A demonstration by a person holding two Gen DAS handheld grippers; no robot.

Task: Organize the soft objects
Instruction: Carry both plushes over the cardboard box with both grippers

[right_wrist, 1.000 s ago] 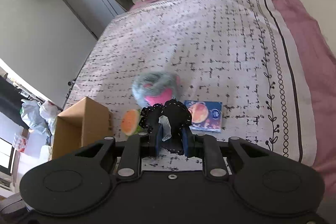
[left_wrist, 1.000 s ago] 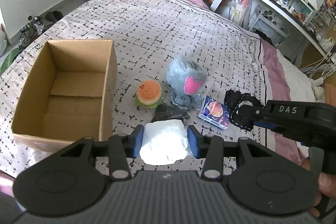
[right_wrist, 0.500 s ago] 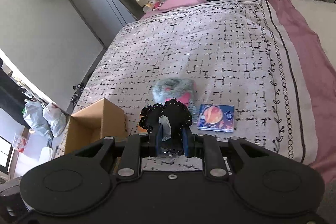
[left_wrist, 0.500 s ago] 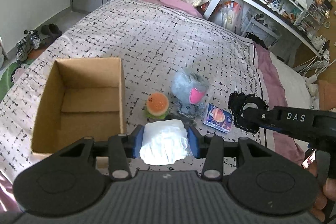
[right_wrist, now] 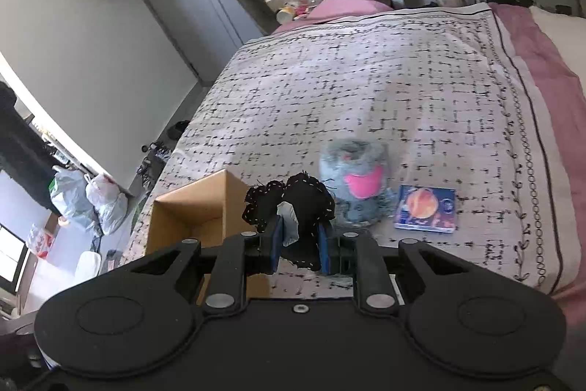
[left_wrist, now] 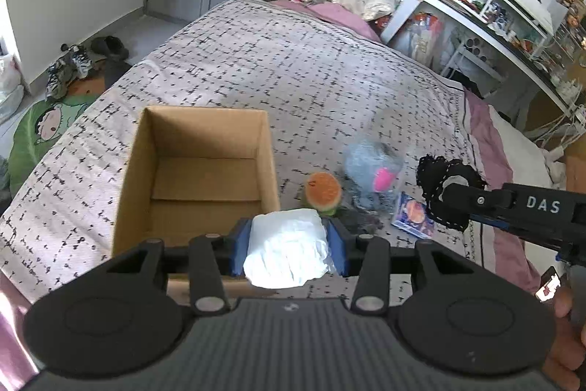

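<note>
My left gripper point(left_wrist: 289, 246) is shut on a white crumpled soft bundle point(left_wrist: 287, 250), held above the bed beside the near right corner of the open cardboard box point(left_wrist: 197, 171). My right gripper point(right_wrist: 300, 244) is shut on a black stitched fabric piece point(right_wrist: 293, 204); the left wrist view shows that black fabric piece point(left_wrist: 445, 189) off to the right. On the bedspread lie a burger-shaped plush point(left_wrist: 324, 189), a grey fluffy toy with a pink patch point(left_wrist: 373, 171) and a small planet-print packet point(left_wrist: 414, 213). The cardboard box point(right_wrist: 197, 211) sits left of the right gripper.
The bed point(left_wrist: 293, 79) has a patterned cover with a pink border on the right. Shoes point(left_wrist: 69, 65) and a green mat lie on the floor to the left. A cluttered desk point(left_wrist: 494, 10) runs along the right. Plastic bags point(right_wrist: 88, 204) sit on the floor.
Both grippers have risen and pulled back from the bed, keeping their loads. The box now lies closer to the left gripper's centre, and the toys look smaller.
</note>
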